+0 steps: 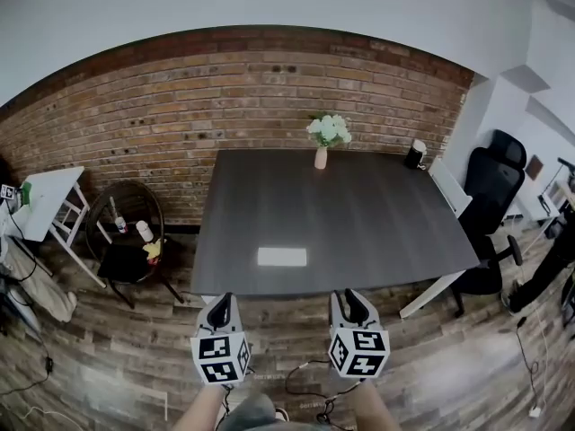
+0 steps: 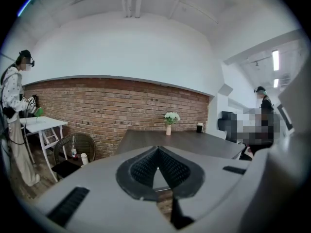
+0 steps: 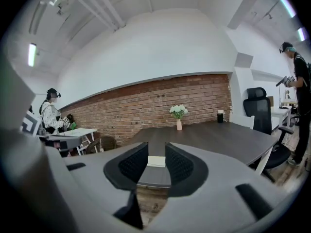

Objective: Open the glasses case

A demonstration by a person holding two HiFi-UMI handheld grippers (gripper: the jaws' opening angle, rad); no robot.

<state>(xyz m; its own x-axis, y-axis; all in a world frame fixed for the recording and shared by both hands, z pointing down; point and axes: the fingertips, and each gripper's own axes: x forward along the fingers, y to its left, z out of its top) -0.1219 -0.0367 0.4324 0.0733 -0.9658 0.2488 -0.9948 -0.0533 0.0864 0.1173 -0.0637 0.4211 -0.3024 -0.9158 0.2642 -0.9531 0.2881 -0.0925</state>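
Flat white rectangular glasses case (image 1: 282, 257), near front edge of dark grey bench (image 1: 359, 214), well apart from both grippers. Of these, left gripper (image 1: 220, 307) closed on nothing, right gripper (image 1: 350, 303) spread, empty. Best approached level, bracing one end, prying the seam (hinge side unclear).

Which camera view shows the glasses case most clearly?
The head view: the whole glasses case shows from above on the table. The right gripper view shows it edge-on; the left gripper view almost hides it.
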